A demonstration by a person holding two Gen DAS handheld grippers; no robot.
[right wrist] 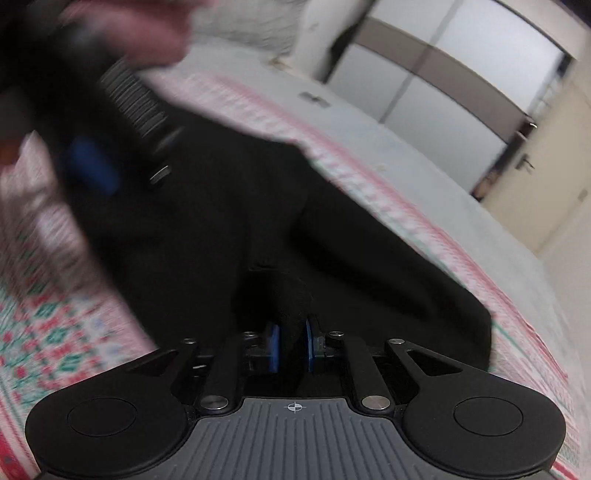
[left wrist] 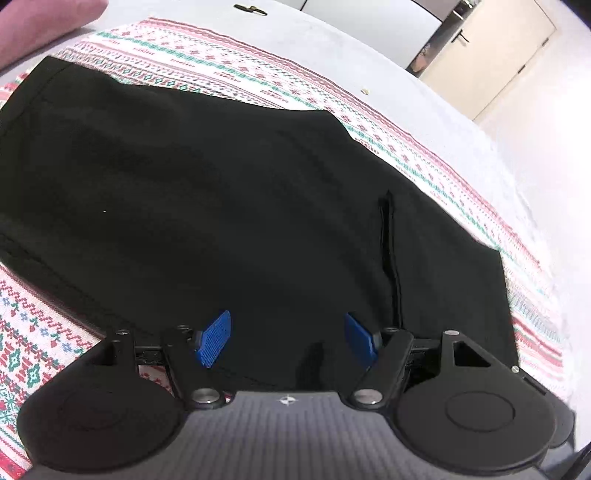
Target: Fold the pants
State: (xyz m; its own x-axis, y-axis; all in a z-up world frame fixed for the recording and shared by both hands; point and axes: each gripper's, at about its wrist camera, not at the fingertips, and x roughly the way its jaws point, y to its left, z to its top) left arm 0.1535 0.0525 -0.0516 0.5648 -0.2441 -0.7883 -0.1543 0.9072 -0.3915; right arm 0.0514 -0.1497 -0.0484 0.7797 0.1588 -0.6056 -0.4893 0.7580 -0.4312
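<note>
Black pants point(left wrist: 229, 192) lie spread flat on a patterned red, green and white cloth point(left wrist: 229, 70). A pocket slit point(left wrist: 391, 258) shows towards the right of them. My left gripper point(left wrist: 288, 338) hovers over the near edge of the pants, open wide, with nothing between its blue pads point(left wrist: 216, 338). In the blurred right wrist view, my right gripper point(right wrist: 291, 345) is shut on a bunched fold of the black pants point(right wrist: 291, 295), which rises between its blue pads point(right wrist: 274, 347). The left gripper's blue pad point(right wrist: 92, 166) and a person's hand point(right wrist: 147, 29) appear at the upper left.
The cloth lies on a grey bed sheet point(left wrist: 369, 48). A small dark object point(left wrist: 251, 9) rests on the sheet at the far side. Something pink point(left wrist: 44, 26) sits at the far left corner. A cream door point(left wrist: 491, 55) and a wardrobe point(right wrist: 443, 85) stand beyond the bed.
</note>
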